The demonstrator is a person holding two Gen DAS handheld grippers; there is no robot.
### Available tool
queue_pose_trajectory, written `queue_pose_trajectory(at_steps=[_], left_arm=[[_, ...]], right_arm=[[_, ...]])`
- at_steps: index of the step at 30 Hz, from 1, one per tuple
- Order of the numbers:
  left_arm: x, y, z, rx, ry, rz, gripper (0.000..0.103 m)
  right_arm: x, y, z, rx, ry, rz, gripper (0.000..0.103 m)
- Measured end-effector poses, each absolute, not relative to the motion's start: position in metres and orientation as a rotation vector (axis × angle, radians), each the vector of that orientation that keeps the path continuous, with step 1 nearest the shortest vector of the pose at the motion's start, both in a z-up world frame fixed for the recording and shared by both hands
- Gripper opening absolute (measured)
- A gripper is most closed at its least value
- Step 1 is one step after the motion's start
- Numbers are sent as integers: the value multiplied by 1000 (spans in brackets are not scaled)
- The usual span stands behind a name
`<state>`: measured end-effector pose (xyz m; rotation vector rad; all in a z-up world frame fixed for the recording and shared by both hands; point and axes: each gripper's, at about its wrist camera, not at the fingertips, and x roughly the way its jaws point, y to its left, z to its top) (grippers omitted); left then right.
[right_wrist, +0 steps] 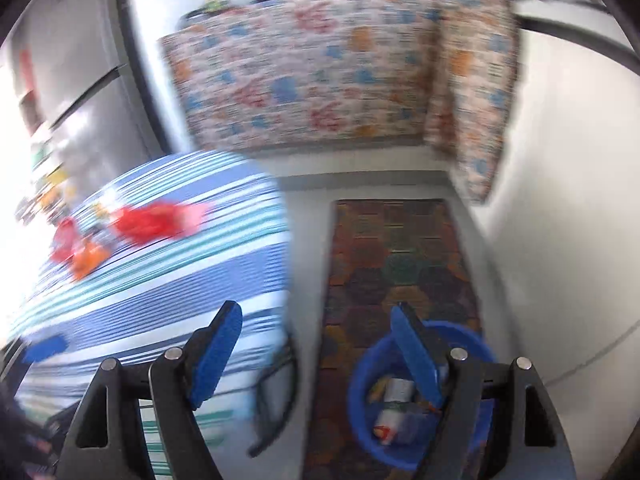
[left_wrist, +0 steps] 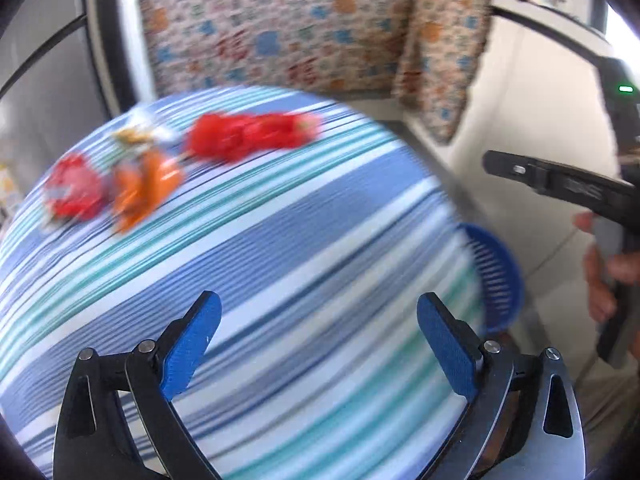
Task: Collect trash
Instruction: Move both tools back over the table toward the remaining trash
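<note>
Several crumpled wrappers lie on the far left of a blue-and-teal striped table (left_wrist: 304, 248): a long red one (left_wrist: 248, 138), an orange one (left_wrist: 142, 190), a round red one (left_wrist: 74, 192) and a small white-and-yellow piece (left_wrist: 134, 134). My left gripper (left_wrist: 318, 334) is open and empty above the near part of the table. My right gripper (right_wrist: 316, 354) is open and empty, over the gap between the table (right_wrist: 180, 276) and a blue bin (right_wrist: 374, 364) on the floor that holds several wrappers (right_wrist: 394, 408). The red wrapper (right_wrist: 154, 220) and the orange one (right_wrist: 88, 258) also show in the right wrist view. Both views are blurred.
The blue bin's slotted rim (left_wrist: 498, 276) peeks past the table's right edge. The other gripper (left_wrist: 560, 186) and a hand show at right. A patterned cloth (right_wrist: 304, 68) covers a counter behind. A dark patterned rug (right_wrist: 400, 256) lies on the floor. A fridge (right_wrist: 80, 92) stands at left.
</note>
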<state>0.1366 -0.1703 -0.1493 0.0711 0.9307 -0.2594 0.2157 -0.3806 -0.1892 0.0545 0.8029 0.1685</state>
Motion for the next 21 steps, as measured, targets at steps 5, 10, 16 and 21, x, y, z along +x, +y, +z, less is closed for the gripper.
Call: queue_pose_trajectory(at_steps=[5,10,16,21], left_arm=[[147,-92,-166,40,972,-93,98],[159,-33,-182,27,991,-11,100],[180,13,-186,-3,964,9,103],[200,43,-189,-20,963,8,103]], right_arm=[[211,-284,-207,-55,870,325,79],[220,-240,-226,-158,897,330,79],[232,-210,-236,-158,913,318,80],[244,-191,-239,-156,919,273,87]])
